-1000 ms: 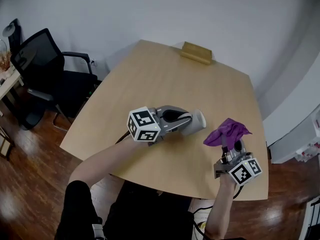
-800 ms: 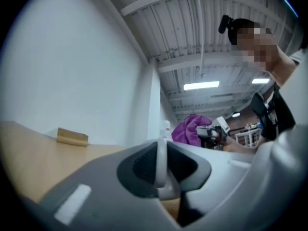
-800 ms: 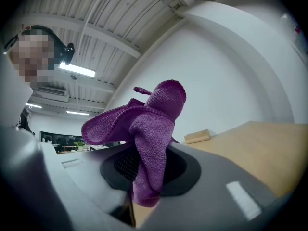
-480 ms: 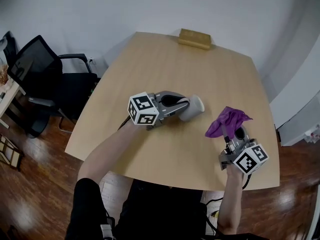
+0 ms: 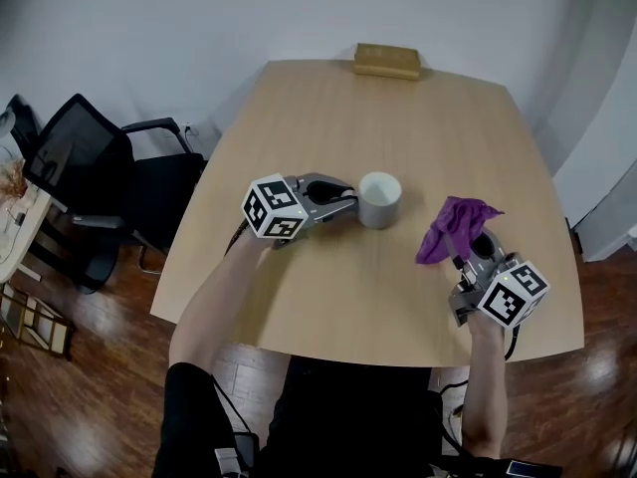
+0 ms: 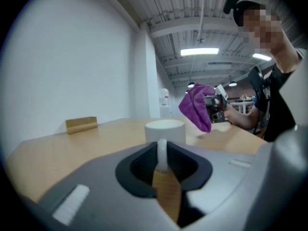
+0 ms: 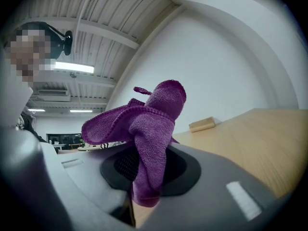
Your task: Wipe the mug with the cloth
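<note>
A white mug (image 5: 379,199) stands upright on the wooden table (image 5: 299,297), near its middle. My left gripper (image 5: 350,199) reaches it from the left, shut on the mug's handle (image 6: 162,155). The jaws have just been opening, and the handle is still tight between the pads. To the right, my right gripper (image 5: 466,252) is shut on a purple cloth (image 5: 453,227), which bunches up above the jaws, clear of the table. The cloth (image 7: 149,129) fills the middle of the right gripper view. Cloth and mug are a hand's width apart.
A small wooden block (image 5: 387,60) lies at the table's far edge. A black office chair (image 5: 90,167) stands off the table's left side. The person's arms come in over the near edge.
The mug, held tilted above the table a second ago, now stands upright on it. The left gripper has sunk with it. The right gripper and cloth have drifted slightly right and down.
</note>
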The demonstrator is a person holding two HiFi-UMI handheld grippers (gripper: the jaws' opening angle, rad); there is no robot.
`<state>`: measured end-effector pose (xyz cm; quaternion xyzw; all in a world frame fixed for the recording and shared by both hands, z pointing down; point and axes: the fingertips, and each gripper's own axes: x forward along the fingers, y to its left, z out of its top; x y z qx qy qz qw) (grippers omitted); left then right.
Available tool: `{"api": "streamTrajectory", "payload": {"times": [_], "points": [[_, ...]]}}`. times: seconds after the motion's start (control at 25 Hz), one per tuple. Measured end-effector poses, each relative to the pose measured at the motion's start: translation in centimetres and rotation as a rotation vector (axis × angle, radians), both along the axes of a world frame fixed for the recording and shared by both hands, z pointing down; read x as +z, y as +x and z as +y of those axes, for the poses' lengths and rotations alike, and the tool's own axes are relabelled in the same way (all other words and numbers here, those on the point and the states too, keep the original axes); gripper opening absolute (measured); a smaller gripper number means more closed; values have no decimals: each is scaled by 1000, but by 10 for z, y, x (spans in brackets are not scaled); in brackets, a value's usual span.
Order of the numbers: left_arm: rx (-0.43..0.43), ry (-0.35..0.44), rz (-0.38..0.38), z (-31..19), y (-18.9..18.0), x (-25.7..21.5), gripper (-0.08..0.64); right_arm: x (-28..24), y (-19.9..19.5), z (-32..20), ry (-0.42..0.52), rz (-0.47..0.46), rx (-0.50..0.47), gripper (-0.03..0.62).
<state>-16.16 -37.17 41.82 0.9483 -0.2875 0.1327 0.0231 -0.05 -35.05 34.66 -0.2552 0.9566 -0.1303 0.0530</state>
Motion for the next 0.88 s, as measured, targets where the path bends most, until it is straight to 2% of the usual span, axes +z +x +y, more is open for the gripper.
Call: {"api": "streamTrajectory", "payload": {"times": [0.16, 0.44, 0.52, 0.64, 0.88], "points": [[5, 12, -110, 3, -3, 4, 118, 2, -2, -2, -12, 14, -10, 83], [-13, 49, -322, 0, 4, 7, 101, 9, -3, -2, -32, 24, -30, 83], [-25, 37, -328, -4, 4, 6, 97, 11, -3, -3, -40, 28, -35, 83], [-57, 15, -297, -9, 4, 6, 87, 14, -5, -4, -49, 36, -44, 83], [-177, -14, -264, -31, 3, 7, 70, 18, -4, -5, -61, 41, -47, 83]]}}
